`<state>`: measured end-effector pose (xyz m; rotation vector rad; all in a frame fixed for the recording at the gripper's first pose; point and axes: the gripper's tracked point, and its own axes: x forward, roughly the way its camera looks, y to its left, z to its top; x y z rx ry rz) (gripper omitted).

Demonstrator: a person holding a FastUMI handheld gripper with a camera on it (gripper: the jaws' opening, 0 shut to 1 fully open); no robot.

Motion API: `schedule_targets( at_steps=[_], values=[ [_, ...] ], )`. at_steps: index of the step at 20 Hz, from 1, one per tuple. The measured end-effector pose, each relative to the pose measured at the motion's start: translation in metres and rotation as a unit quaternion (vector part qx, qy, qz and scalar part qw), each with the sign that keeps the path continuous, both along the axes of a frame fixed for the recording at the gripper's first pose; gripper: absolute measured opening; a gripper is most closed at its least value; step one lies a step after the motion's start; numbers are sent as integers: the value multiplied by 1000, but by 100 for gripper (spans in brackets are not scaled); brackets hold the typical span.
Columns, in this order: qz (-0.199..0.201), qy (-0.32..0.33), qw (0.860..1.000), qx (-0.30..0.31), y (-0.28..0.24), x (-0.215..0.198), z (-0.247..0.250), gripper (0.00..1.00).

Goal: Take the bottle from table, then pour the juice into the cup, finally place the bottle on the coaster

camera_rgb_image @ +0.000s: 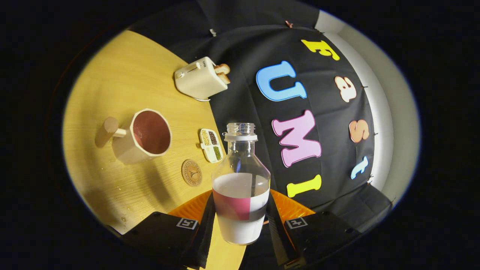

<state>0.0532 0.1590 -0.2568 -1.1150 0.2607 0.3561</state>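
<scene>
My gripper (240,217) was closed on the bottle (240,187), one finger pressed to each side of its lower body, with the bottle standing between the fingers and its open, capless neck pointing away from me. The liquid filled only the lower part of the bottle. The table (120,82) appeared steeply slanted, so I judged the gripper to be rolled to one side and the bottle lifted off the wood. The cup (144,137) stood beyond the fingers and off to the left, its mouth facing me with a dark red inside; whether juice already lay in it I could not tell. The coaster (191,173) lay between cup and bottle, bare, just beside a small tray of seeds (211,145). A toaster (201,78) sat farther back. A few drops seemed to dot the wood near the cup. The step in hand was, I judged, either the pour or the move to the coaster. To do it well I would keep the grip firm, roll slowly, and keep the neck over the cup's rim.
</scene>
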Motion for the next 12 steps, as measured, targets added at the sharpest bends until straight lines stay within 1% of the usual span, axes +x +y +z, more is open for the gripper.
schedule_targets(
  at_steps=[6,9,12],
  values=[
    [31,13,997,-68,10,-1,-20,70],
    [45,24,994,-95,10,-6,-29,70],
    [53,34,990,-126,9,-2,-35,70]
  ],
)
